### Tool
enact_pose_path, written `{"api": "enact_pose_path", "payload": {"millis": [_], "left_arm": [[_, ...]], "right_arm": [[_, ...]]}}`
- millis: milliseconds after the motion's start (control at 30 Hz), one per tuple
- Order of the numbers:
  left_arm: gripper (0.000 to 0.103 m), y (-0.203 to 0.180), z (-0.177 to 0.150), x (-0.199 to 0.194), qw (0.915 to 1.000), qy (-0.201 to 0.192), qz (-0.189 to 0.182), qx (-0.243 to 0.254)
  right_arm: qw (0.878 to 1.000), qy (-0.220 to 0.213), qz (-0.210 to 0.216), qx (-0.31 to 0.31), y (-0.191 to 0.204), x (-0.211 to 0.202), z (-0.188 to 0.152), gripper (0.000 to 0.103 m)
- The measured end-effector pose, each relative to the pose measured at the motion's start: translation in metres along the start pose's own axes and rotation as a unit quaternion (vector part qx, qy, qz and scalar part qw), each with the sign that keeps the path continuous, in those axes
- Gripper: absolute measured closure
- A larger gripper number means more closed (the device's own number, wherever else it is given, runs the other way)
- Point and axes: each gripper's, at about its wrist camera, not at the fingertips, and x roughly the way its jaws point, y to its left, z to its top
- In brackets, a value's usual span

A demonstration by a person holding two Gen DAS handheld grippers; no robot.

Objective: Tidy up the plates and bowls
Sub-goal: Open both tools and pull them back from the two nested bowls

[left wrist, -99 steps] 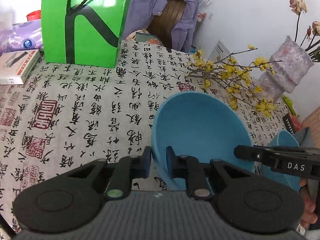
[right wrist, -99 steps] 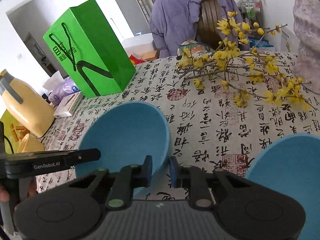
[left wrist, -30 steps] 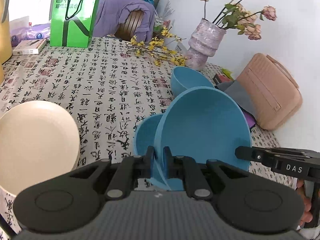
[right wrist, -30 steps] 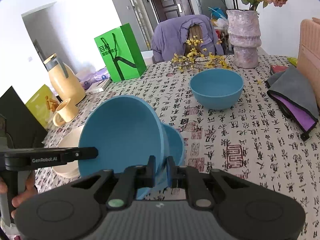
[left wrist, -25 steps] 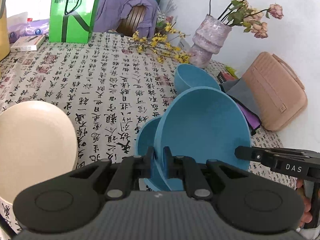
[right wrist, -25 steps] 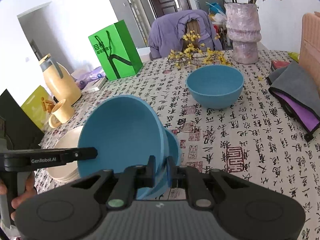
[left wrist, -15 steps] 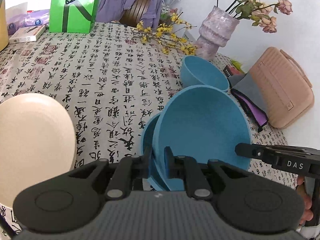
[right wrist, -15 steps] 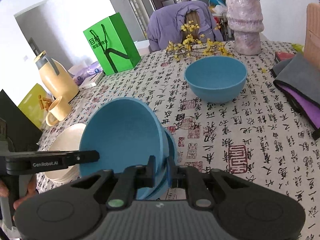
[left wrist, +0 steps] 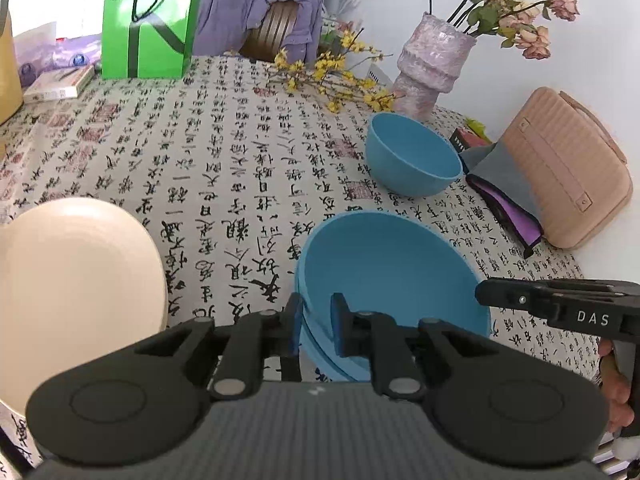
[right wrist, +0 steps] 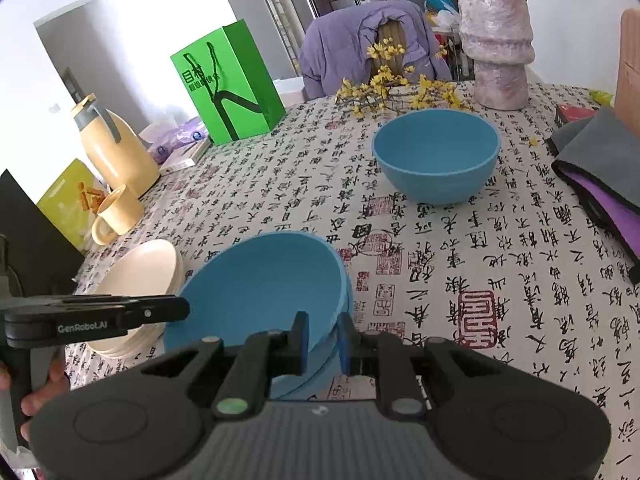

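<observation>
A blue bowl (left wrist: 388,276) (right wrist: 268,280) sits level, nested in a second blue bowl whose edge (left wrist: 316,356) shows just beneath it. My left gripper (left wrist: 316,320) is shut on the near-left rim of the top bowl. At the opposite rim my right gripper (right wrist: 322,336) straddles the wall; its jaws are opening and the inner pad stands off the wall. A third blue bowl (left wrist: 412,156) (right wrist: 436,160) stands alone farther back. Stacked cream plates (left wrist: 76,280) (right wrist: 140,276) lie to the left.
On the calligraphy tablecloth (left wrist: 224,168) stand a green paper bag (left wrist: 148,20), a purple vase (left wrist: 432,68) with yellow flower sprigs, a pink case (left wrist: 564,168) and a grey-purple cloth (right wrist: 600,168). A yellow jug (right wrist: 116,152) and mug (right wrist: 116,212) are at the left.
The tilted blue bowl came down and levelled out inside the lower bowl. Both grippers sank with it, and the right gripper's pads have spread a little.
</observation>
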Motion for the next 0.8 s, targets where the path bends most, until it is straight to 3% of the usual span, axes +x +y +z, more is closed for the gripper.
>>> {"api": "enact_pose_path", "payload": {"millis": [100,233,300,367,433,667,800], "left_arm": [[0.085,-0.001,0.001,-0.004,1.0,-0.005,0.001,0.001],[0.064,-0.004,-0.003,-0.008,0.9999,-0.014,0.007,0.007],[0.054,-0.007,-0.006,-0.012,0.9995,-0.022,0.017,0.016],[0.034,-0.009,-0.01,-0.016,0.9992,-0.028,0.02,0.022],[0.026,-0.01,-0.015,-0.02,0.9987,-0.034,0.022,0.03],[0.007,-0.016,-0.043,-0.038,0.9968,-0.053,0.038,0.045],[0.003,-0.019,-0.069,-0.056,0.9942,-0.082,0.05,0.05]], "right_arm": [[1.0,-0.006,0.0,-0.003,0.001,-0.006,0.001,0.087],[1.0,-0.01,-0.005,-0.011,0.005,-0.012,-0.002,0.082],[1.0,-0.014,-0.004,-0.015,0.007,-0.014,-0.006,0.067],[0.999,-0.022,-0.011,-0.021,0.01,-0.018,-0.011,0.04],[0.999,-0.029,-0.02,-0.024,0.012,-0.022,-0.016,0.031],[0.996,-0.054,-0.045,-0.053,0.027,-0.044,-0.04,0.023],[0.991,-0.095,-0.063,-0.073,0.039,-0.065,-0.066,0.017]]}}
